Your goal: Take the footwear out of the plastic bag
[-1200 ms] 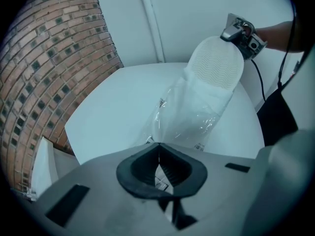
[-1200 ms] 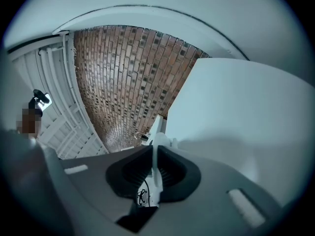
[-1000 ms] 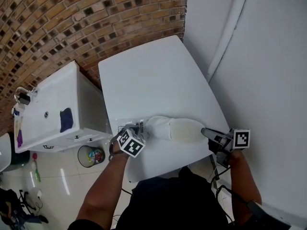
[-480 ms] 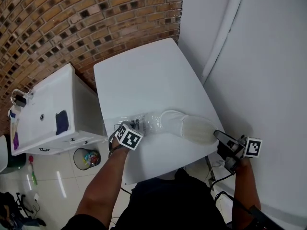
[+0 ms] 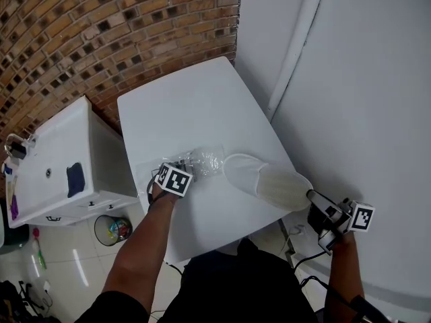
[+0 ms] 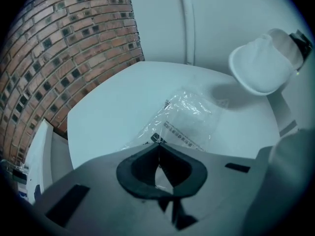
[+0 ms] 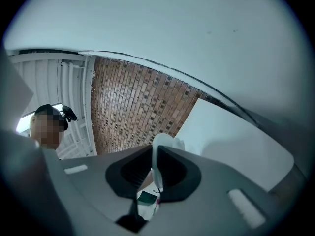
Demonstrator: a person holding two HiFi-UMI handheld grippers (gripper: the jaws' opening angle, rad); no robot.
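Note:
A white slipper (image 5: 269,180) hangs over the white table's (image 5: 182,106) right edge, outside the clear plastic bag (image 5: 199,160). My right gripper (image 5: 313,197) is shut on its end, past the table edge. In the right gripper view the slipper's thin edge (image 7: 162,146) stands pinched between the jaws of that gripper (image 7: 153,161). My left gripper (image 5: 184,168) is shut on the bag's near edge and holds it on the table. In the left gripper view the crumpled bag (image 6: 189,117) stretches away from the left gripper (image 6: 158,144), and the slipper (image 6: 261,68) hangs in the air at the upper right.
A white cabinet (image 5: 54,167) with a blue item (image 5: 75,178) on top stands left of the table, and a waste bin (image 5: 111,229) sits on the floor below it. A brick wall (image 5: 101,32) runs behind. A white wall (image 5: 363,79) closes the right side.
My right gripper has moved right and off the table edge, drawing the slipper out of the bag. The bag has stayed with the left gripper and now lies flatter.

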